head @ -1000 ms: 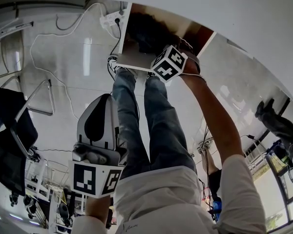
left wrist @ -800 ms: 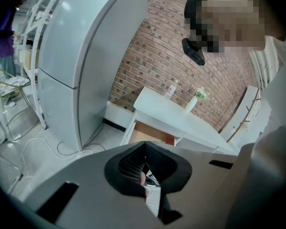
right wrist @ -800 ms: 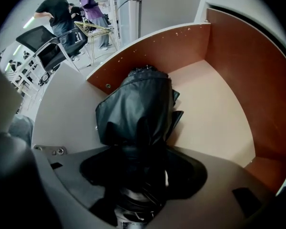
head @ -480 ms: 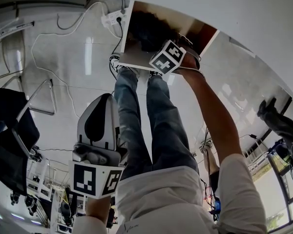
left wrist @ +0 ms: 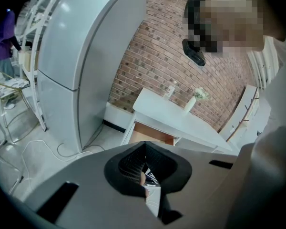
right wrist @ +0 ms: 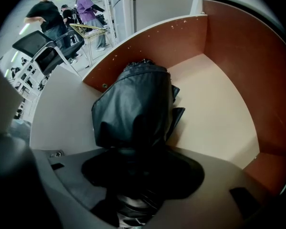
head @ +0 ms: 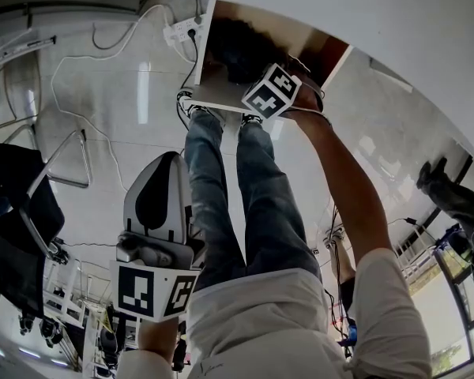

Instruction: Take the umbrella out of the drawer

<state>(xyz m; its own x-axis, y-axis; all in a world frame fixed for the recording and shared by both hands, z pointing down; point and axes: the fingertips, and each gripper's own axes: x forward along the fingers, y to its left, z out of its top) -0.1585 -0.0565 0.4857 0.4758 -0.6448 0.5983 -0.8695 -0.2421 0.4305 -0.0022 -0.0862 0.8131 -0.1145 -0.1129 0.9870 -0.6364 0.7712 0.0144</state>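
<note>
Idling nearest: left gripper [head: 159, 212], jaws together on nothing, held by the person's waist, well apart from the drawer.
Working hand: right gripper [right wrist: 136, 175], the nearer one, pointing straight down into the drawer. Its jaws stand wide and have just been closing, with the umbrella's near end between them; the pads are not seen to press.
Umbrella [right wrist: 133, 106]: folded, black, soft creased fabric in a stubby bundle. It lies on the drawer floor directly ahead of the right jaws, its long axis running from them toward the far wall.
Drawer [right wrist: 214, 113]: pulled open, with a smooth pale floor and reddish-brown walls.
Next move, judged: clamp the bundle, then lift straight up.
</note>
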